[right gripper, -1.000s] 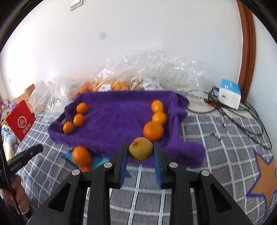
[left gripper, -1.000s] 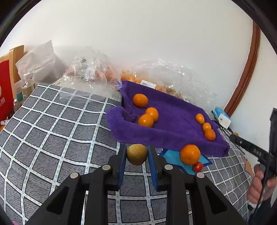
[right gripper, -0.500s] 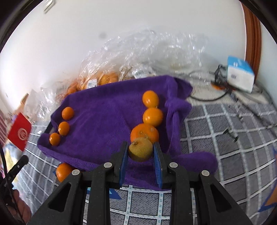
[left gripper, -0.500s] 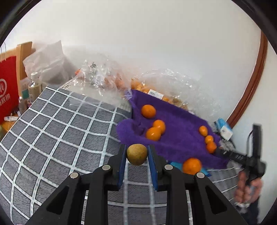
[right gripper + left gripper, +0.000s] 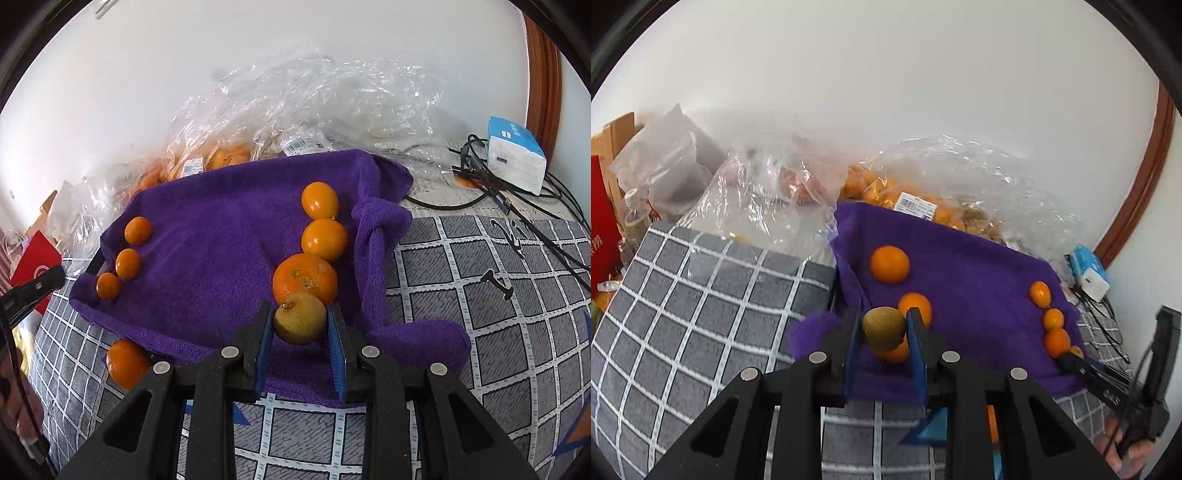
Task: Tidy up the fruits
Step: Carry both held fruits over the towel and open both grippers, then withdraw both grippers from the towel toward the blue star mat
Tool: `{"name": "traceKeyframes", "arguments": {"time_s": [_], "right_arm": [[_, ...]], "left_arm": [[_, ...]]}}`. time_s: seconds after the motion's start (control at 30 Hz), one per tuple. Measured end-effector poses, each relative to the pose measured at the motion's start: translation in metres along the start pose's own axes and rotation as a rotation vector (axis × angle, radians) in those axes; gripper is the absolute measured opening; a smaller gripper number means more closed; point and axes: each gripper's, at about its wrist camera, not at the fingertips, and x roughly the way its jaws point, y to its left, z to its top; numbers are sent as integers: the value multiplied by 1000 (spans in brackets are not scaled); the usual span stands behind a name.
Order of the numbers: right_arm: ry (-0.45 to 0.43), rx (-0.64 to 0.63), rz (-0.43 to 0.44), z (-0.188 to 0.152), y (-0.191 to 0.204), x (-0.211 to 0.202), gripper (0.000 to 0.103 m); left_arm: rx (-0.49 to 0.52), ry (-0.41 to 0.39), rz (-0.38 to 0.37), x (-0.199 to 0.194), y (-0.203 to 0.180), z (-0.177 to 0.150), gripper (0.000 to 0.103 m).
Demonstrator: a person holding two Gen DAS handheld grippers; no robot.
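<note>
A purple towel point(image 5: 221, 221) covers the checked bedspread point(image 5: 480, 277); over its near edge, my left hand-held gripper point(image 5: 882, 332) clamps a kiwi point(image 5: 883, 328); my right hand-held gripper point(image 5: 300, 325) clamps a yellowish fruit point(image 5: 300, 318) beside the towel's big orange point(image 5: 305, 278).

Bare purple towel point(image 5: 214, 236) middle between 2 orange rows, crinkled bags point(image 5: 314, 110) behind.
</note>
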Motion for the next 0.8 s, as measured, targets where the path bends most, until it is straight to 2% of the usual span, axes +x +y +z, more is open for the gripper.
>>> {"name": "traceKeyframes", "arguments": {"time_s": [0.07,0.17,0.3,0.47,0.6,0.7,0.8], "right_arm": [[-3,-13,-10,0,2,-1,29],[-13,-24,7,-1,4,-6,36],[-54,-25,32,1,6,-17,39],[-102,-27,28,2,8,-26,40],[-116,0,40,3,4,-28,40],[-115,14,44,2,2,-26,40],[-102,15,44,1,3,-22,40]], "left_arm": [[-15,-2,14,9,1,4,24],[-31,36,8,27,1,9,24],[1,67,47,45,-6,11,24],[2,122,47,65,-8,8,24],[31,123,65,72,-10,5,24],[24,105,39,70,-7,5,24],[15,92,21,67,-4,6,31]]}}
